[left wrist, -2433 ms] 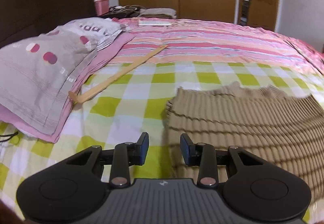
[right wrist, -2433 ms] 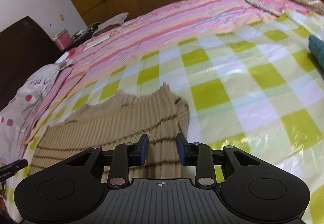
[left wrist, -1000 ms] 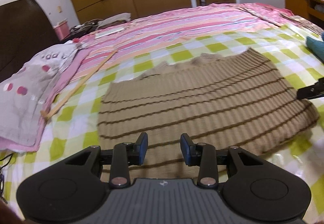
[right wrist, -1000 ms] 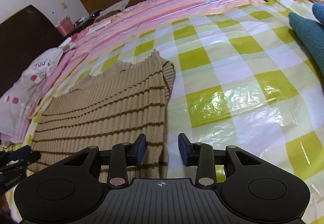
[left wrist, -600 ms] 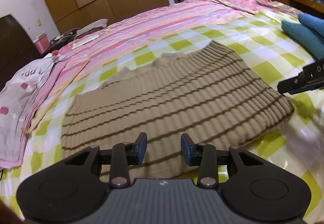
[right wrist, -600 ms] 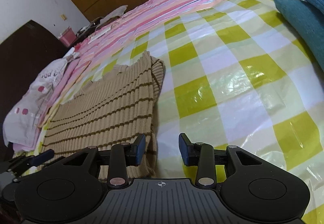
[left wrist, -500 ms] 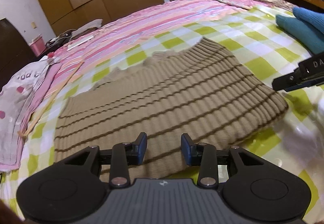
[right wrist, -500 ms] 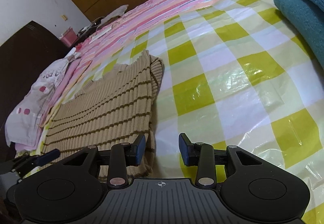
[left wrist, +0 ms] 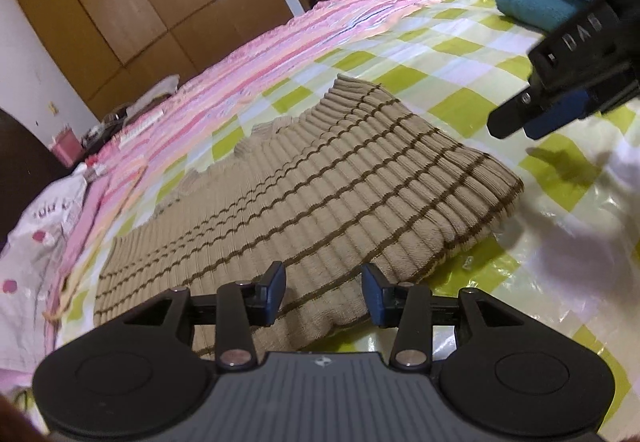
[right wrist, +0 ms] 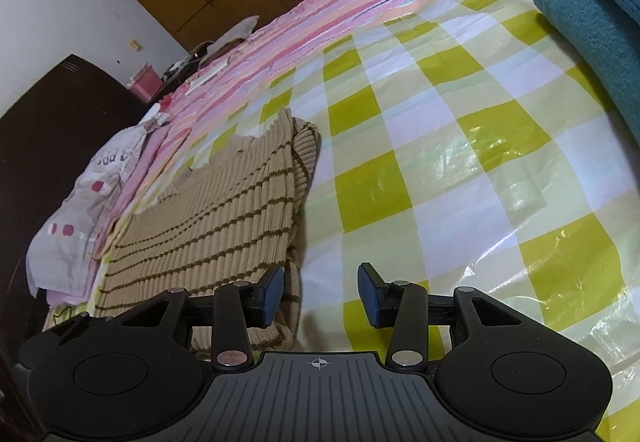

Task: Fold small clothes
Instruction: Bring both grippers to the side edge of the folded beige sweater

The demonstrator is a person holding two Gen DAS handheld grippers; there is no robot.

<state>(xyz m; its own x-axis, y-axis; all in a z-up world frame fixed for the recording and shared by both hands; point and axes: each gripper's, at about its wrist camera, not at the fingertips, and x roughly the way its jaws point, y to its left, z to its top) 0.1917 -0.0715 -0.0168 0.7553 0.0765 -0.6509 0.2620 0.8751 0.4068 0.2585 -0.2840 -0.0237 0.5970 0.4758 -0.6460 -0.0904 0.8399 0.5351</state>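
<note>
Two grippers: both jaws opening, nothing pinched.
L gripper (left wrist: 323, 292): fingers over near hem of striped tan sweater (left wrist: 312, 198).
R gripper (right wrist: 320, 292): at sweater's near right corner; left finger over knit, right over check sheet (right wrist: 440, 146).
Far right: blue knits (right wrist: 592, 26).

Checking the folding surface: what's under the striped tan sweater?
The striped tan sweater lies flat on a glossy green-checked plastic sheet over the bed. Anything directly beneath it is covered.
</note>
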